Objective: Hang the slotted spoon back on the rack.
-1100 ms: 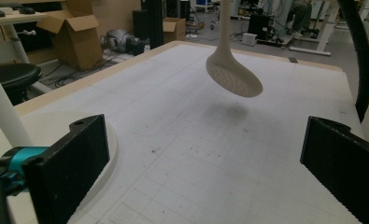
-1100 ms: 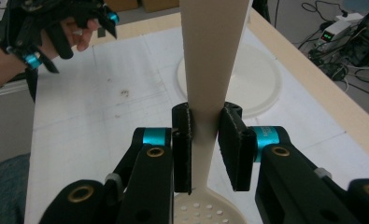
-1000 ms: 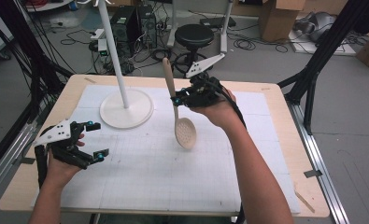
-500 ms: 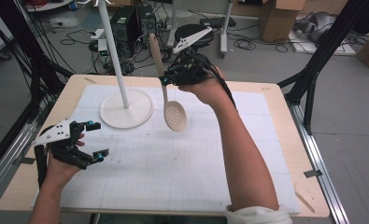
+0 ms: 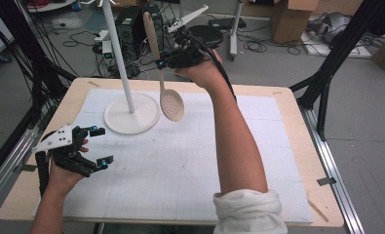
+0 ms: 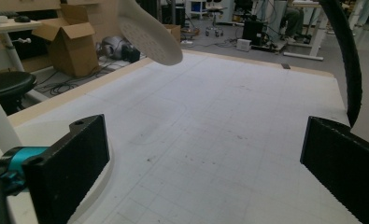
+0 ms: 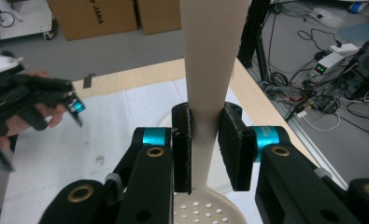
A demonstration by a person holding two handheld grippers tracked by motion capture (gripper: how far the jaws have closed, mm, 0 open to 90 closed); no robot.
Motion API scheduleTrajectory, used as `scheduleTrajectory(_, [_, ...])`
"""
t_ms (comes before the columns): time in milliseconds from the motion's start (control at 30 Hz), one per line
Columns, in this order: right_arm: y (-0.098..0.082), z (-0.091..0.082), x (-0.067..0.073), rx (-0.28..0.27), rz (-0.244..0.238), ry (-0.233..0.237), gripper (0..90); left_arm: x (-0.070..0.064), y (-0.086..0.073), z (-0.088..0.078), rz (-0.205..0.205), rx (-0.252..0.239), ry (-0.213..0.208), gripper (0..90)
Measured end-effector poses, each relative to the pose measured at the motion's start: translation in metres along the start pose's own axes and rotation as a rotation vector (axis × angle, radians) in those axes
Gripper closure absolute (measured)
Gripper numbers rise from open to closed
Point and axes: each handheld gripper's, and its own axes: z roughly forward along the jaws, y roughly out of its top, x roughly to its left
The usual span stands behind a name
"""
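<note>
the right gripper [image 5: 162, 62] pinches the handle of a cream slotted spoon [image 5: 171, 105], which hangs bowl-down in the air above the bench [image 5: 297, 131], beside the white stand [image 5: 131, 114]. the left gripper [image 5: 98, 146] rests spread wide near the bench's left edge.
</note>
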Motion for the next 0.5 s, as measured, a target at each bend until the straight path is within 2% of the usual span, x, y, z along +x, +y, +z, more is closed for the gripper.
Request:
scheduleTrajectory(200, [0.017,0.010,-0.018,0.018,0.015,-0.019,75.6,-0.001,0.000,0.004,0.003,0.006,-0.007,1.8])
scheduleTrajectory(500, [0.037,0.032,-0.035,0.030,0.035,-0.027,75.6,0.000,0.001,0.001,0.004,0.002,-0.004,1.8])
